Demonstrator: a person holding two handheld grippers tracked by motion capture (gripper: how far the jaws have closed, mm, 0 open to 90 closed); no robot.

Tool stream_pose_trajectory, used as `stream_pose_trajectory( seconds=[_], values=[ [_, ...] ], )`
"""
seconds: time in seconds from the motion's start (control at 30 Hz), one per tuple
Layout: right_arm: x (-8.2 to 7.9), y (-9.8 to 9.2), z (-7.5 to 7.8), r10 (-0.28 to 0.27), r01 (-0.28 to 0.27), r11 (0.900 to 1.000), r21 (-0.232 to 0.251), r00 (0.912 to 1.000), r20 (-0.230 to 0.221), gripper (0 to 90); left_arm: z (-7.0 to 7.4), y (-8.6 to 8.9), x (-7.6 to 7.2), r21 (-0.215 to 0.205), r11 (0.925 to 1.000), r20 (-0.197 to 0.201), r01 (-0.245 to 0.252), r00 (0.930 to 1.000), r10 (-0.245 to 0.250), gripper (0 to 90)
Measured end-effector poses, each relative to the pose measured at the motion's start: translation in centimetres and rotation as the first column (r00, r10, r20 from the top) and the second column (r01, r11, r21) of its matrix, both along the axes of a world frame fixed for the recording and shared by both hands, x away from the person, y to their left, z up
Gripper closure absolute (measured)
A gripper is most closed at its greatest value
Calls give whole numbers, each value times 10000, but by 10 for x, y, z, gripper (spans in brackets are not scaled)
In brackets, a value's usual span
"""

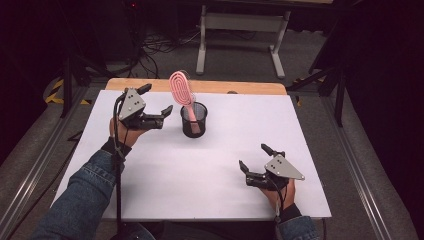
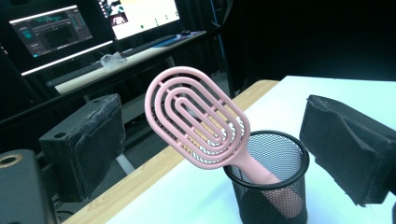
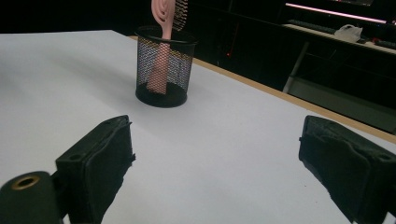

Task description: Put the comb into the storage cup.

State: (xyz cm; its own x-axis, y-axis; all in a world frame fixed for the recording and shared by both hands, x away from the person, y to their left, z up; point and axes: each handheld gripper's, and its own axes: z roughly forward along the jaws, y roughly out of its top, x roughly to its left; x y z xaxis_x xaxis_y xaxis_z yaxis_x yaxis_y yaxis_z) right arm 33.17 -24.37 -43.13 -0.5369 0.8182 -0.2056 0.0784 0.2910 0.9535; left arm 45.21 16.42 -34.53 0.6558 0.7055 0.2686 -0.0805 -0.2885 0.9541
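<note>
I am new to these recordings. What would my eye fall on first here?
Probably the pink plastic hairbrush with an oval, looped head, standing handle-down and tilted in a black wire-mesh cup near the far middle of the white table. Next, the left gripper open beside the cup, and the right gripper open near the front right.

Two grippers are counted, each with two black padded jaws spread apart: the left gripper (image 1: 159, 98) and the right gripper (image 1: 256, 158). One pink vented hairbrush (image 2: 196, 117) is seen between and beyond the left gripper's jaws, standing handle-down in one black mesh cup (image 2: 271, 179). That same single cup (image 3: 163, 65) is seen ahead of the right gripper's jaws. One white table surface (image 1: 200, 175) is counted. Two monitors (image 2: 51, 30) are seen behind.
</note>
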Motion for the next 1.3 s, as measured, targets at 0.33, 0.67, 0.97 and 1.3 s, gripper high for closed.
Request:
stream_pose_trajectory(
  seconds=[0.33,0.67,0.97,1.3],
  values=[
    [-1,0,0,-138,137,9999,92,9998,120,61,-4,3,-6,75,9999,-66,87,9999,-87,71],
    [-1,-1,1,-259,254,9995,187,9994,228,38,-11,6,-12,245,9993,-166,295,9994,-291,70],
    [-1,1,1,-267,267,9996,-29,9995,192,11,-14,4,-19,324,9983,-127,486,9988,-482,70],
    [-2,1,1,-243,245,9997,-80,9994,248,16,-17,3,-26,495,9968,-267,628,9977,-616,77]
  ],
)
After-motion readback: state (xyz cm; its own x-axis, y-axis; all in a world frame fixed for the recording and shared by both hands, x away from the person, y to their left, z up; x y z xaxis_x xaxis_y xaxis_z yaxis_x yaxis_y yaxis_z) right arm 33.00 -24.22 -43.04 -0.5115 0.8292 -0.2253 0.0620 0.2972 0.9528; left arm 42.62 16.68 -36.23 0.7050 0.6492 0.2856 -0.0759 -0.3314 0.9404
